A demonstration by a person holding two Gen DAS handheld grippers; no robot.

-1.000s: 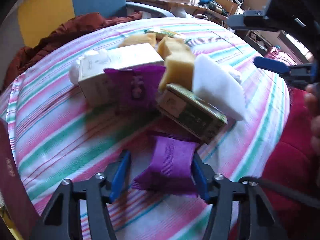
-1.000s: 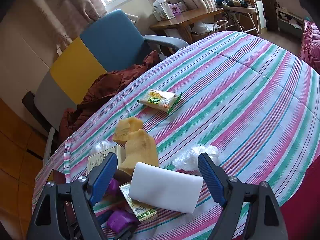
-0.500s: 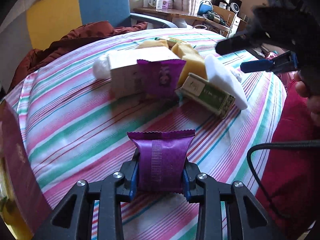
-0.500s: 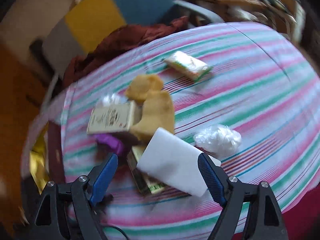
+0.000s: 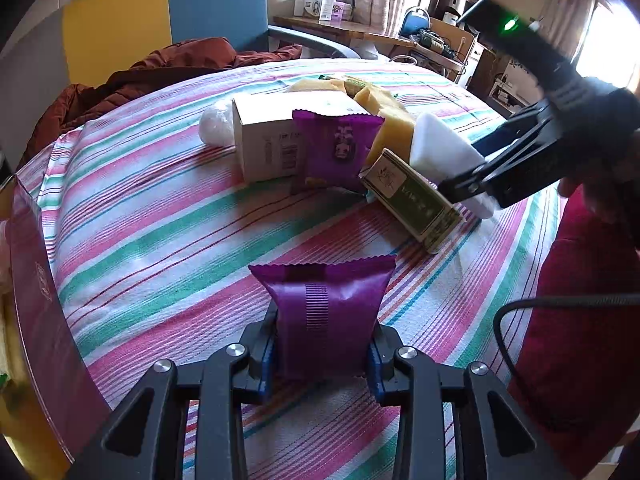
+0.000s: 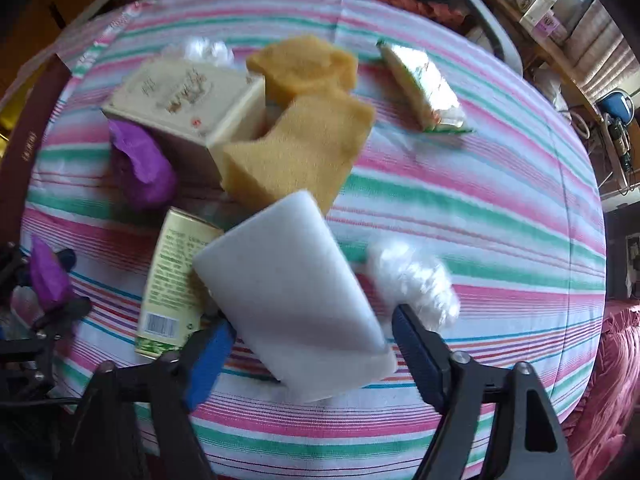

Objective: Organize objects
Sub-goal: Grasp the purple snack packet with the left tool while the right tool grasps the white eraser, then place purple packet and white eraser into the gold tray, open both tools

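- The purple packet (image 5: 326, 312) sits low in the centre of the left wrist view, pinched between the pads of the left gripper (image 5: 322, 354); a second ago those jaws stood spread on either side of it, so one object is now secured and, by my reading, ready to be carried off.
- The white sponge block (image 6: 292, 292) lies in the lower middle of the right wrist view, propped on the green box (image 6: 174, 280); the right gripper (image 6: 308, 354) straddles its near end.
- Its jaws have just been closing, yet a gap shows at the right pad, so no grip yet.
- Earlier this gripper looked across the striped tablecloth (image 6: 460, 184); now it looks nearly straight down.
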